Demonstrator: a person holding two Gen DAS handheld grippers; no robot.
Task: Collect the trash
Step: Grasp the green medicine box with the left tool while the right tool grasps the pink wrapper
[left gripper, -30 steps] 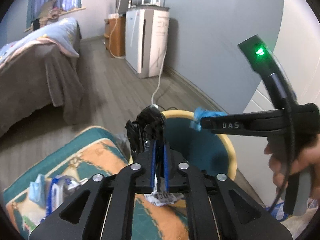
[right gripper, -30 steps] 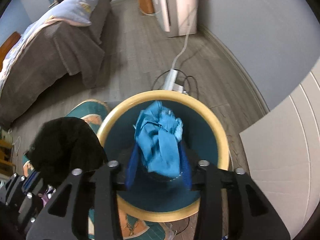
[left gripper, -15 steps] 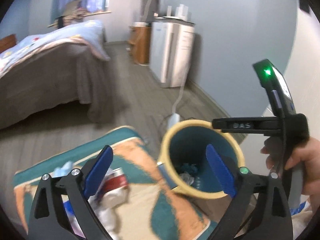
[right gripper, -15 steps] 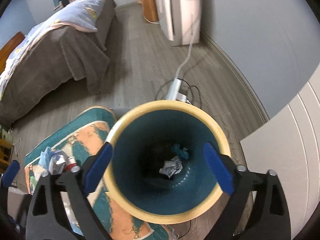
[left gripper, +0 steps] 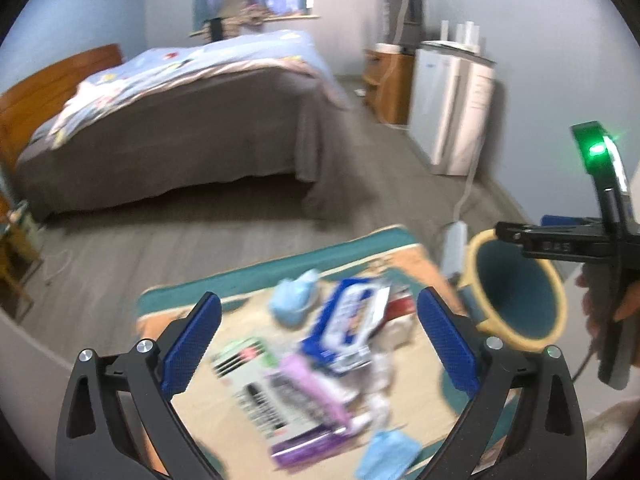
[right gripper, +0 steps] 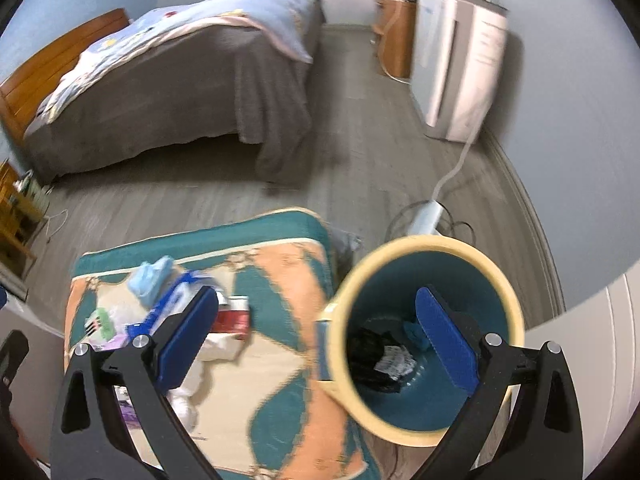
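Both grippers, left (left gripper: 320, 340) and right (right gripper: 316, 336), gape empty over a littered mat (right gripper: 280, 280); bin (right gripper: 424, 248) beside, bed (right gripper: 160, 80) beyond, blurred.

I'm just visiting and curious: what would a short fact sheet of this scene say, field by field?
Place: bedroom with a bed
Bin: yellow-rimmed teal bin, beside the patterned cushion
In the bin: black bag, crumpled paper, blue scrap
Still on cushion: blue wipes packet, blue mask, red item, other litter
Left gripper: open, empty, over the litter
Right gripper: open, empty
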